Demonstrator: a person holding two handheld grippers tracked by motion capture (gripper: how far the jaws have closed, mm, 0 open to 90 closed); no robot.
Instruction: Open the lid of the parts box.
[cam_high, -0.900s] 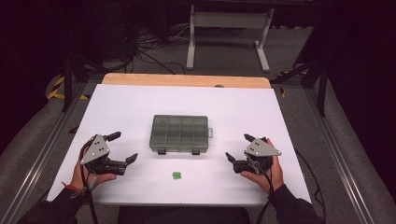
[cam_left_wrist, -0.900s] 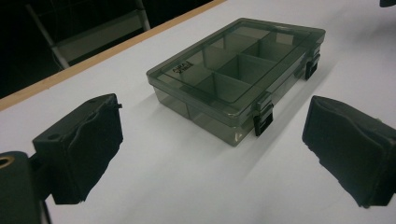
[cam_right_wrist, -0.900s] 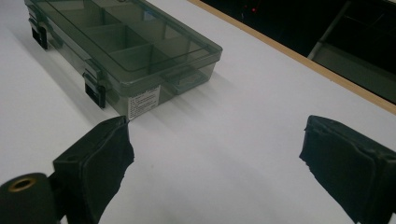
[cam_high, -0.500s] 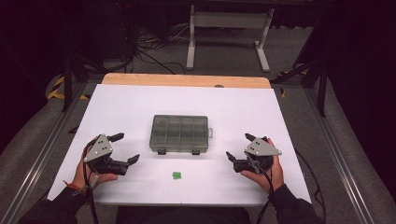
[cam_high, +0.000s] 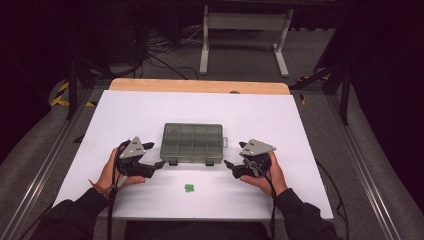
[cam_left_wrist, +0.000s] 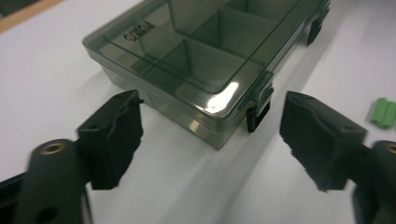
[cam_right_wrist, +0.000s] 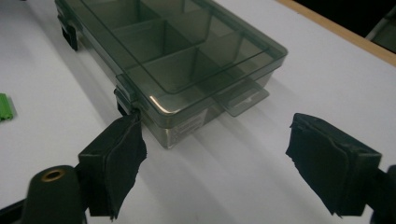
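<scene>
Flanking the closed smoky-grey clear plastic compartment box (cam_high: 192, 143) mid-table, we hold our left gripper (cam_high: 150, 165) and right gripper (cam_high: 235, 166) at its near corners, jaws apart and empty, likely to work its front latches; a small green block (cam_high: 189, 188) lies nearby

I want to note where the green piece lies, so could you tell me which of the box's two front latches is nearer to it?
The left latch of the box, beside the left gripper; the green piece lies just below it, farther from the right latch.
</scene>
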